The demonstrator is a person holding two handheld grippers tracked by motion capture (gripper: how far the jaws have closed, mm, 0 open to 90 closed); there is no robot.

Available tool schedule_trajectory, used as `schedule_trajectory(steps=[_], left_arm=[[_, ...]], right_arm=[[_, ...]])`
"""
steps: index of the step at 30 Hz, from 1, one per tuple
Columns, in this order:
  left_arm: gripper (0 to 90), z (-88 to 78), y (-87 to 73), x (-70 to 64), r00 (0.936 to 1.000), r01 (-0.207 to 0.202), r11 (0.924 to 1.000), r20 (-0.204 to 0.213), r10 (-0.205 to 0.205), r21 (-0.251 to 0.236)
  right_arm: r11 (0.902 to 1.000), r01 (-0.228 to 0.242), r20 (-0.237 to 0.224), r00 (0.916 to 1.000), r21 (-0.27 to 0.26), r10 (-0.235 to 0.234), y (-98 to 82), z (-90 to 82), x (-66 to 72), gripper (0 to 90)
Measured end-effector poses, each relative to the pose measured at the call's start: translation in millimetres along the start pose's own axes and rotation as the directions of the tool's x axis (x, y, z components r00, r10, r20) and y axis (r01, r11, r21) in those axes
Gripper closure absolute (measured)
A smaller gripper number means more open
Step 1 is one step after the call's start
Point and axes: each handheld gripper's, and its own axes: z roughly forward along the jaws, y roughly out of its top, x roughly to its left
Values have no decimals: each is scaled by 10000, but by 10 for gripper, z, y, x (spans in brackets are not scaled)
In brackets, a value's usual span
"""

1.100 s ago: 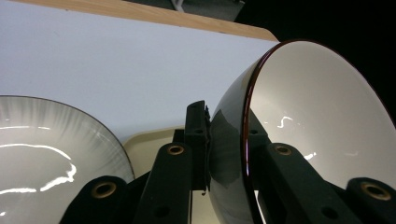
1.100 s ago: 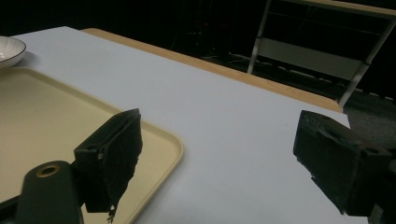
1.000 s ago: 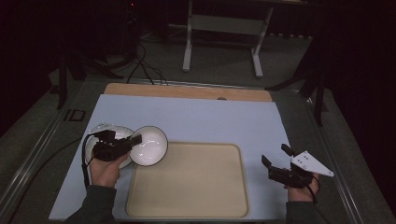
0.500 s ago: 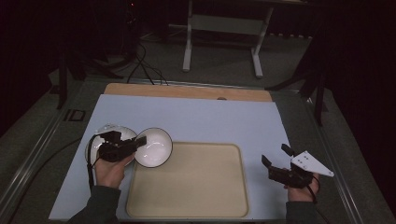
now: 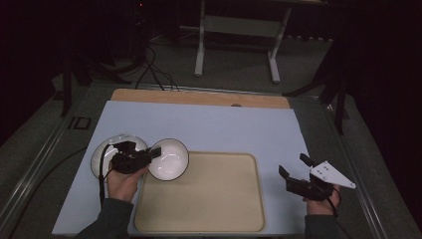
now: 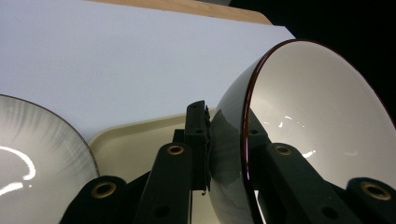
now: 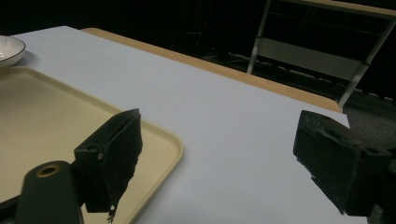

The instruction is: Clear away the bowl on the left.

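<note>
My left gripper [image 5: 152, 154] is shut on the rim of a white bowl with a dark edge [image 5: 169, 159], one jaw inside and one outside the wall. The bowl is tilted and hangs over the left rim of the beige tray [image 5: 209, 199]. In the left gripper view the bowl [image 6: 317, 121] fills the right side, with my left gripper [image 6: 226, 128] pinching its wall. A second white bowl [image 5: 103, 152] rests on the table under that hand. Off the tray's right side my right gripper [image 5: 293, 165] stands open and holds nothing; in its own view my right gripper [image 7: 219, 140] frames bare table.
The tray [image 7: 56, 121] lies on a white tabletop [image 5: 224, 129] with a wooden strip [image 5: 199, 97] along the far edge. A metal stand [image 5: 236, 30] is on the floor beyond the table. Cables [image 5: 149, 74] trail at the back left.
My left gripper has carried the bowl a little to the right, off the second bowl and toward the tray. The right gripper has stayed where it was.
</note>
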Motion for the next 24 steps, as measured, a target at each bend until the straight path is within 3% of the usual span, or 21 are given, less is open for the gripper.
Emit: schedule_trajectory(steps=[24], left_arm=[[795,190,-67,-174,9988,-458,9975,207,447,541]], right_arm=[[10000,21,-8,10000,7,-21,0,-1,2,151]])
